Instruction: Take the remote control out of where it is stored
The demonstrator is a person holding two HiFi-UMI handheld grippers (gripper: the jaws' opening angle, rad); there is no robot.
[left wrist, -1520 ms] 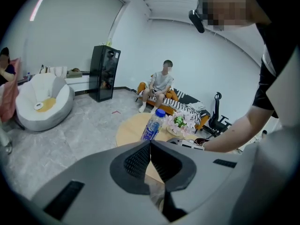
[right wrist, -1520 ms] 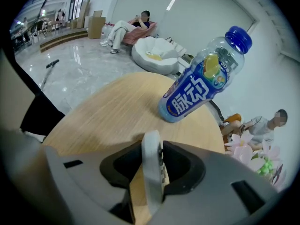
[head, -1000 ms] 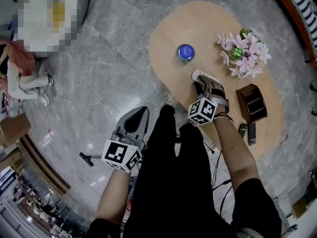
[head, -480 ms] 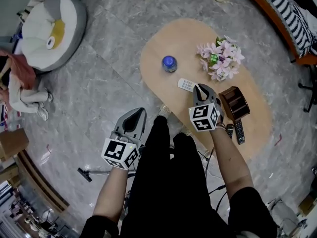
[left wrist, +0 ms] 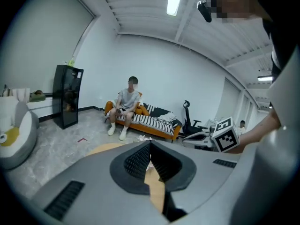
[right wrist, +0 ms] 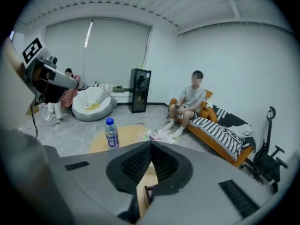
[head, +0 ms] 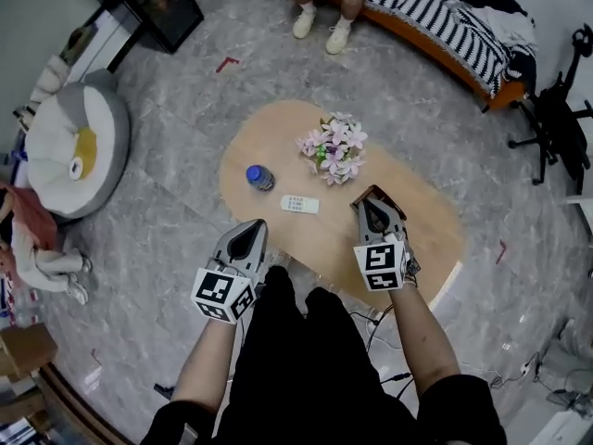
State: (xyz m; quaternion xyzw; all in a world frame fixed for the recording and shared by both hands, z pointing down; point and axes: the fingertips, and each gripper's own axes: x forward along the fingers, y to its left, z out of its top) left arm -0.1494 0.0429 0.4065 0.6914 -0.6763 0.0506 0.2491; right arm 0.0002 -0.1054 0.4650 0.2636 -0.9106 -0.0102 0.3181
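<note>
A slim white remote control (head: 299,204) lies on the oval wooden table (head: 422,221). The right gripper (head: 370,197) fingers have just closed, empty; the left gripper (head: 254,227) fingers meet on nothing.

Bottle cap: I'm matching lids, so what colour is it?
The cap is blue; the right gripper view shows it best.

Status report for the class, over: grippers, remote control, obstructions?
Left gripper shut, empty. Right gripper jaws just closed, nothing between them. White remote control flat on table, touching neither gripper. Bottle and flowers stand apart from it.
</note>
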